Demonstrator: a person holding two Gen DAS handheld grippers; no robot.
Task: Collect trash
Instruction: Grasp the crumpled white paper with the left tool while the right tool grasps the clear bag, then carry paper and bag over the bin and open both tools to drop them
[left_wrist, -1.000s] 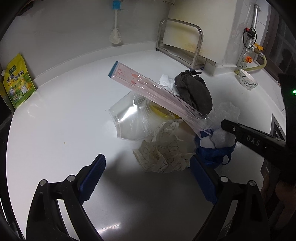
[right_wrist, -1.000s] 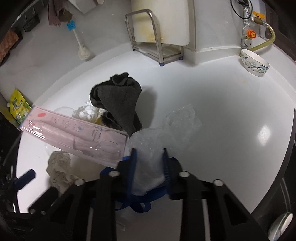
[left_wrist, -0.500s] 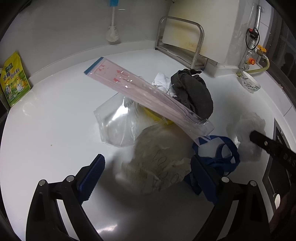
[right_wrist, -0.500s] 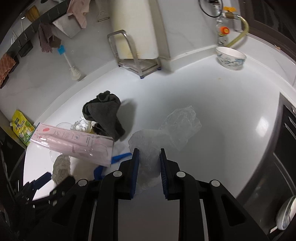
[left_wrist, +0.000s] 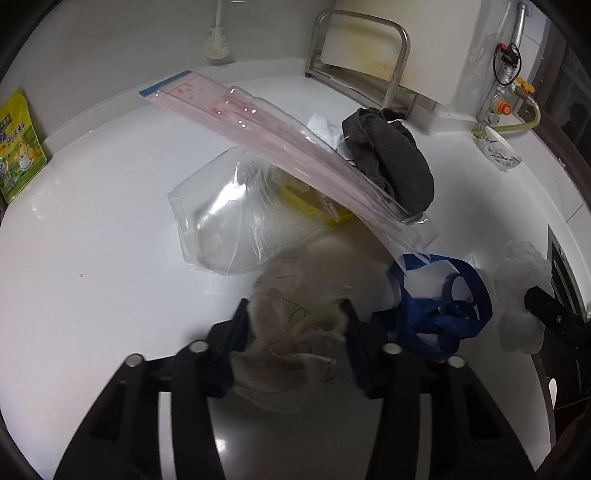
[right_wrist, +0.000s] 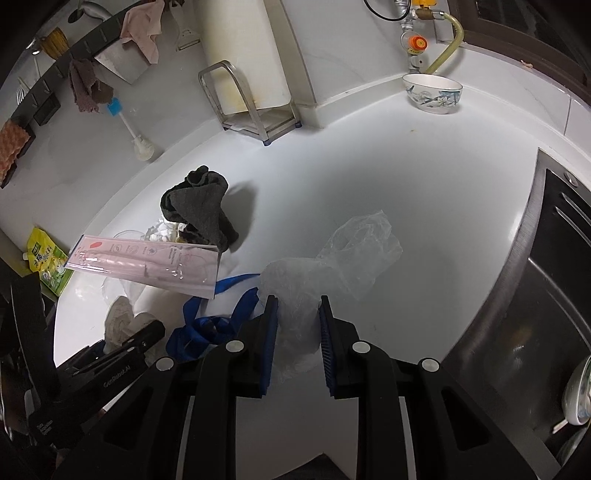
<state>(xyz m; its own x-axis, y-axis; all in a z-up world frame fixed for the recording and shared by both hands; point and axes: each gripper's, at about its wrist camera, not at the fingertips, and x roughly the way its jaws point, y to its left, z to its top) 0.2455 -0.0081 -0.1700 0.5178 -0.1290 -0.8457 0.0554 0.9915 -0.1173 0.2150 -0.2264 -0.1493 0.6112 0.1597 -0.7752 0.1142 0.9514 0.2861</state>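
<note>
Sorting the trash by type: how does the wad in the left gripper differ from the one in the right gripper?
The left gripper is shut on a crumpled paper wrapper, opaque, off-white, with dark printed lines. The right gripper is shut on a plastic bag, see-through and unprinted. The wrapper is bunched compactly; the bag trails forward across the counter. Both are crumpled and pinched between blue pads.

Paper wrapper (left_wrist: 291, 332): off-white, dark line print. Strap (left_wrist: 443, 314): blue. Cloth (left_wrist: 391, 162): dark grey. Long package (right_wrist: 147, 266): pink. Pouch (left_wrist: 16, 147): yellow-green. Bowl (right_wrist: 432, 93): white, blue floral
</note>
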